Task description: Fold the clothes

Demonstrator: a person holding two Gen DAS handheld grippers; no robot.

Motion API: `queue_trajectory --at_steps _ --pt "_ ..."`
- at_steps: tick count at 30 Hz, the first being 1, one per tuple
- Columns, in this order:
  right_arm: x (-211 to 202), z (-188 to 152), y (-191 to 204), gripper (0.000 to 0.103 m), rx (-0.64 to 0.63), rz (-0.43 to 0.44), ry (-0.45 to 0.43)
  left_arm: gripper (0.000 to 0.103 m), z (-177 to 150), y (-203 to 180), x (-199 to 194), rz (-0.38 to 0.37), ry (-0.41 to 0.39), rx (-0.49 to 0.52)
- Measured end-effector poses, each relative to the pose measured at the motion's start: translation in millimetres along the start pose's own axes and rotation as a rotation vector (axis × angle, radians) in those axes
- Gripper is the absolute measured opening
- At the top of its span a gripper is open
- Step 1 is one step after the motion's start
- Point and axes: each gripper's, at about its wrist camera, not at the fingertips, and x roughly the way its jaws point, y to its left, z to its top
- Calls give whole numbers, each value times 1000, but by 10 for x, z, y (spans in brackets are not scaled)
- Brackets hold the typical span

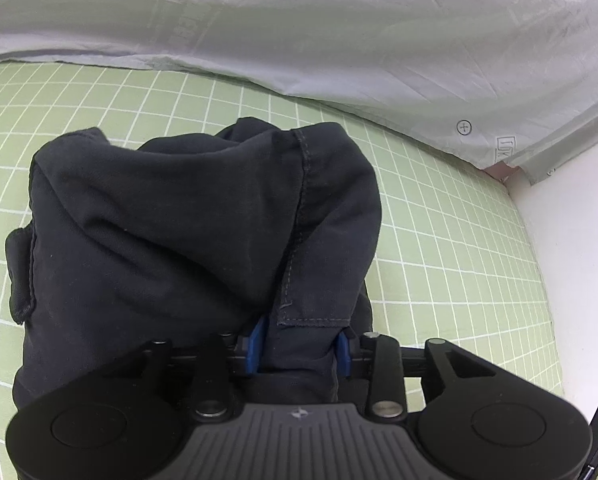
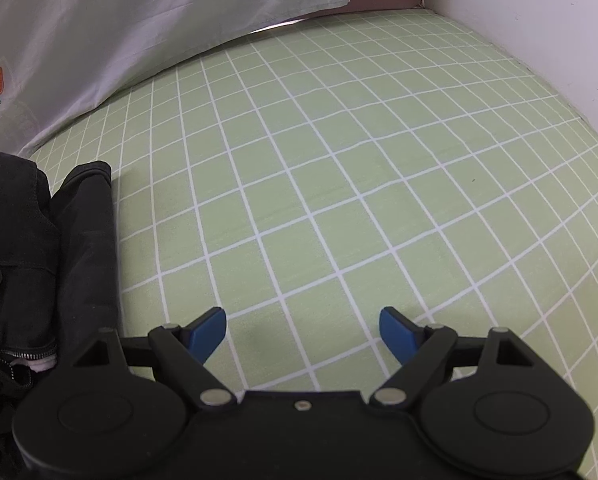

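A dark navy garment (image 1: 171,240) with stitched seams and a side pocket flap is bunched up on the green checked sheet (image 1: 459,248). My left gripper (image 1: 301,344) is shut on a hemmed fold of it, the blue pads pressing the cloth from both sides. In the right wrist view the same garment (image 2: 39,264) lies at the far left, showing a zipper and pocket. My right gripper (image 2: 303,330) stands open over bare sheet (image 2: 339,160), to the right of the garment and apart from it, with nothing between its fingers.
A pale grey quilt (image 1: 339,32) printed with carrots lies along the far side of the bed, also seen in the right wrist view as the quilt (image 2: 99,40). A white wall (image 1: 579,240) borders the bed on the right, the same wall (image 2: 539,20).
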Motion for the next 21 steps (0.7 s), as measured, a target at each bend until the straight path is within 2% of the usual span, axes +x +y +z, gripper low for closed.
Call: queue_trajectory --at_steps 1,3,4,9,12,16,21 --pt "-41 -5 13 84 -6 -1 -9 53 -10 -29 -46 -7 -7 11" --pt "-119 -19 42 84 -18 -6 -26 73 -29 -86 -138 -21 -21 32" --pt "-159 -28 64 84 -26 -10 -34 75 -39 -114 -187 -26 -29 42" --pt "-391 -133 154 84 -62 -13 -67 79 -132 -170 -604 19 -108 71" --pt "-543 -227 260 84 -72 -2 -80 81 -227 -53 -860 67 -127 73" --pt "-692 -338 489 84 -89 17 -95 81 -327 289 -1086 192 -126 71" --pt "-840 -368 851 85 -112 34 -123 81 -389 775 -1119 253 -73 -8"
